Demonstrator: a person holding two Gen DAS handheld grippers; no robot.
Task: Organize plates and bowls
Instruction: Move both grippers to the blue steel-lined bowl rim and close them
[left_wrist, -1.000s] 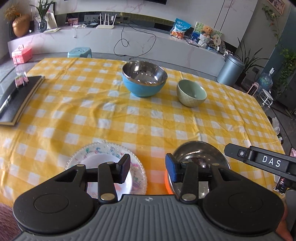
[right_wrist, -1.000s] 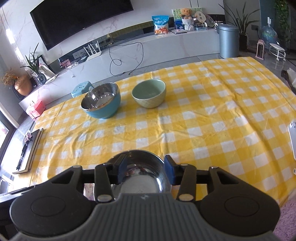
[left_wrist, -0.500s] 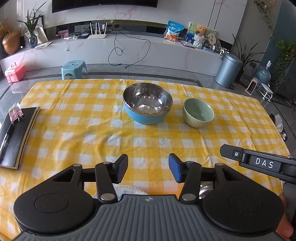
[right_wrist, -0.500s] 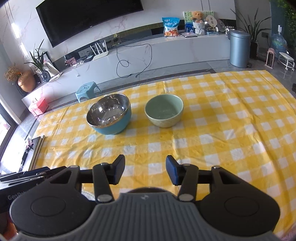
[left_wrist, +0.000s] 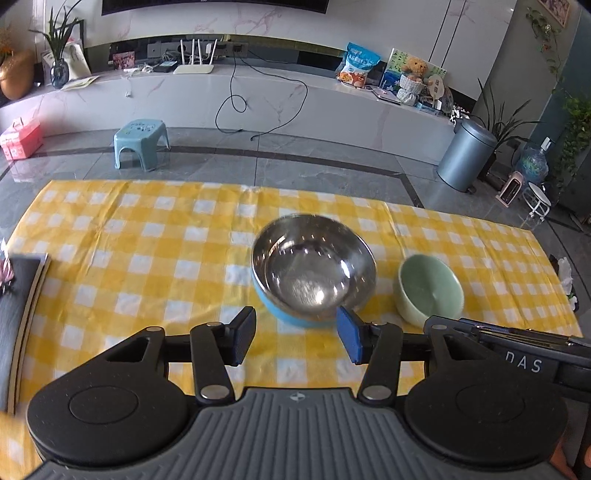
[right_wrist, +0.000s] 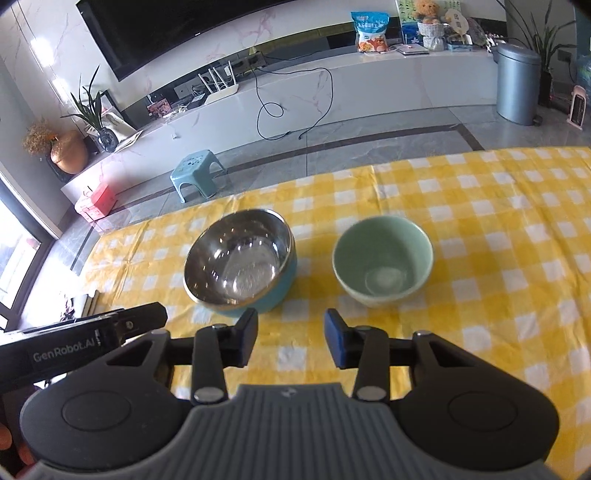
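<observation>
1. The tabletop (left_wrist: 155, 236) wears a yellow-and-white checked cloth; its far edge runs across at 12 o'clock, with grey tiled floor (left_wrist: 295, 162) beyond it.
2. Left of the bowls, toward 9 o'clock, the cloth lies bare as far as a dark flat book (left_wrist: 14, 306) at the left edge.
3. The steel bowl (left_wrist: 314, 266), shiny inside with a smooth blue outer shell, sits near the tabletop's middle.
4. The green bowl (left_wrist: 430, 288), glazed, round and smaller, stands at 3 o'clock of the steel one, close but apart.
5. The left hand-held gripper (left_wrist: 295, 336) hangs in front of the steel bowl, jaws apart with nothing between them.
6. The right hand-held gripper (right_wrist: 291, 338) points between the two bowls; its jaws have just been closing, yet stand apart on bare cloth.
7. Bare cloth also runs toward 3 o'clock of the green bowl.
</observation>
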